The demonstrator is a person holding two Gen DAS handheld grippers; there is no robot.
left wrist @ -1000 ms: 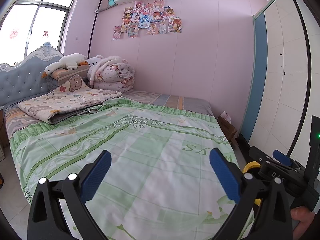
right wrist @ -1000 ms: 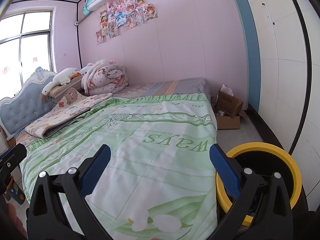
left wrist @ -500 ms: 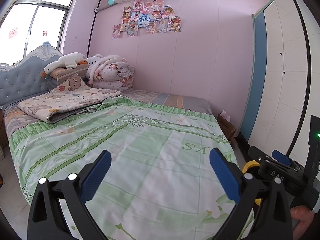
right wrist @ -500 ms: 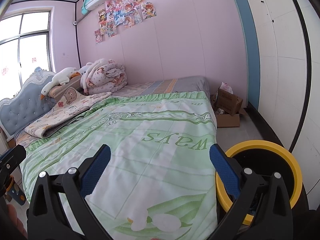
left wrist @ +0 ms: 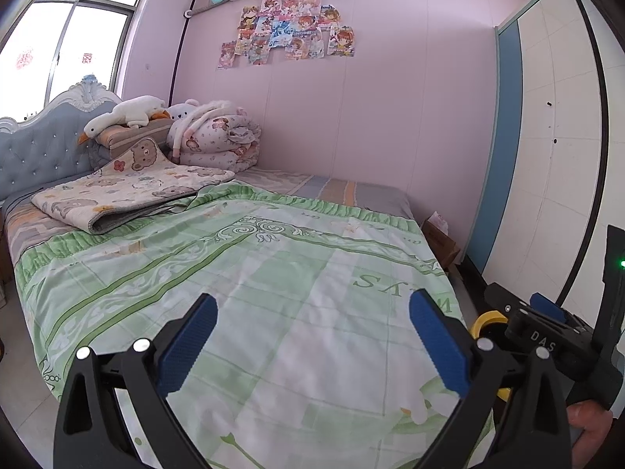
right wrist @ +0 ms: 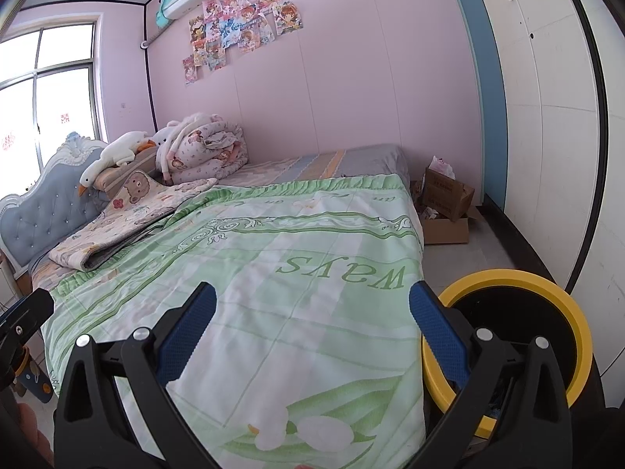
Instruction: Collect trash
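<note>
A yellow-rimmed black trash bin (right wrist: pixel 539 301) stands on the floor at the bed's right foot corner, just right of my right gripper (right wrist: pixel 312 336); a sliver of its rim shows in the left wrist view (left wrist: pixel 486 318). Both grippers are open and empty, held above the foot of the green floral bedspread (left wrist: pixel 281 293). My left gripper (left wrist: pixel 312 336) hovers over the bedspread, with the right gripper's body (left wrist: pixel 547 336) to its right. No loose trash shows on the bedspread.
Open cardboard boxes (right wrist: pixel 445 203) with paper scraps sit on the floor by the far wall. A folded bear blanket (left wrist: pixel 125 191), a rolled quilt (left wrist: pixel 218 140) and a plush goose (left wrist: pixel 125 115) lie near the headboard. A white wardrobe (right wrist: pixel 554 117) lines the right side.
Both views shift only slightly; the cameras have drifted a little with the bed and bin staying put. Both grippers stay open and empty.
</note>
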